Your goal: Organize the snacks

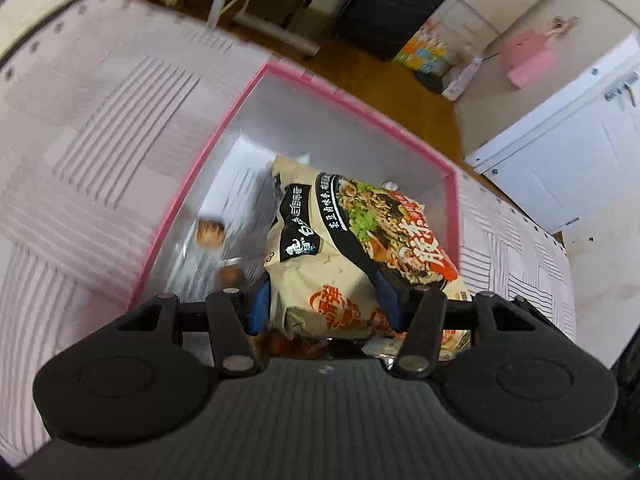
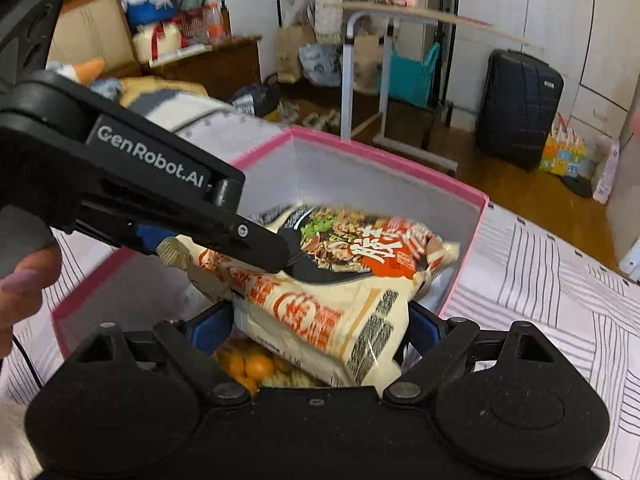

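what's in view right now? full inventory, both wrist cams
noodle multipack: 1, cream with orange print, over the box, gripped from both ends
box: 1, pink rim, white inside, on the bedspread
small packets: at least 2, blurred, on the box floor
orange snack bag: 1, under the multipack
bedspread: 1, pale pink, line-patterned
suitcase: 1, black, on the wood floor by the wardrobe
folding table: 1, white frame, behind the box
left gripper: black, blue pads, shut on multipack
right gripper: black, blue pads, shut on multipack
hand: 1, holding left gripper
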The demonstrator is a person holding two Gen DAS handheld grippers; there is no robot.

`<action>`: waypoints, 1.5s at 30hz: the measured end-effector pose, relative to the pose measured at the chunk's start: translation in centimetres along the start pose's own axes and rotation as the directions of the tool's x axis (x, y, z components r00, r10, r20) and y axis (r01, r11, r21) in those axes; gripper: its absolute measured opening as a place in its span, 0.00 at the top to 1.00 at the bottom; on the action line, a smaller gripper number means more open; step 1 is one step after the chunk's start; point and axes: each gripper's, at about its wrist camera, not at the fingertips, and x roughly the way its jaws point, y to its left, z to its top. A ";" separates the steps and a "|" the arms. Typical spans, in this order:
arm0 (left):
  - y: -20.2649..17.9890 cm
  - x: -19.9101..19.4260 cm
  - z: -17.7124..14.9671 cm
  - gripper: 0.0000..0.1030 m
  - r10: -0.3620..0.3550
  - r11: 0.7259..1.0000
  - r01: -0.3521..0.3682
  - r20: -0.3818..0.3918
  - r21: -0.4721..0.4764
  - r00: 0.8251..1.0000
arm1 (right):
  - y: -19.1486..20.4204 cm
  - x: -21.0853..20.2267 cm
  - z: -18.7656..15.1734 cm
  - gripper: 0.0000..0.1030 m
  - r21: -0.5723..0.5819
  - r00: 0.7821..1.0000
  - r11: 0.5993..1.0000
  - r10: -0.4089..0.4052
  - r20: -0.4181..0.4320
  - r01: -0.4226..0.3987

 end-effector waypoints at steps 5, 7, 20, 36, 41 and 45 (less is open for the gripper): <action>-0.7 -0.2 -0.8 0.48 0.052 0.998 -0.054 0.046 0.041 0.998 | 1.9 -2.4 -0.4 0.09 -0.107 0.994 0.990 -0.083 0.064 0.090; -1.5 -0.9 -1.0 0.50 0.094 0.992 -0.100 0.072 0.072 0.993 | 1.9 -4.2 -0.9 0.09 -0.104 0.992 0.990 -0.082 0.095 0.091; -4.9 -7.3 -6.6 0.50 0.080 0.981 -0.114 0.205 0.160 0.975 | -4.8 -11.9 -9.0 0.09 0.263 0.968 0.963 -0.007 0.252 -0.061; -9.7 -13.7 -14.4 0.48 0.038 0.959 -0.106 0.250 0.264 0.967 | -5.6 -21.3 -13.6 0.10 0.362 0.907 0.923 -0.261 0.330 0.134; -12.1 -15.9 -17.1 0.47 0.047 0.937 -0.137 0.271 0.321 0.961 | -5.6 -24.3 -14.3 0.10 0.390 0.896 0.904 -0.311 0.317 0.175; -13.4 -17.1 -18.9 0.46 0.033 0.927 -0.133 0.277 0.351 0.960 | -5.0 -26.0 -15.0 0.10 0.405 0.891 0.886 -0.355 0.282 0.224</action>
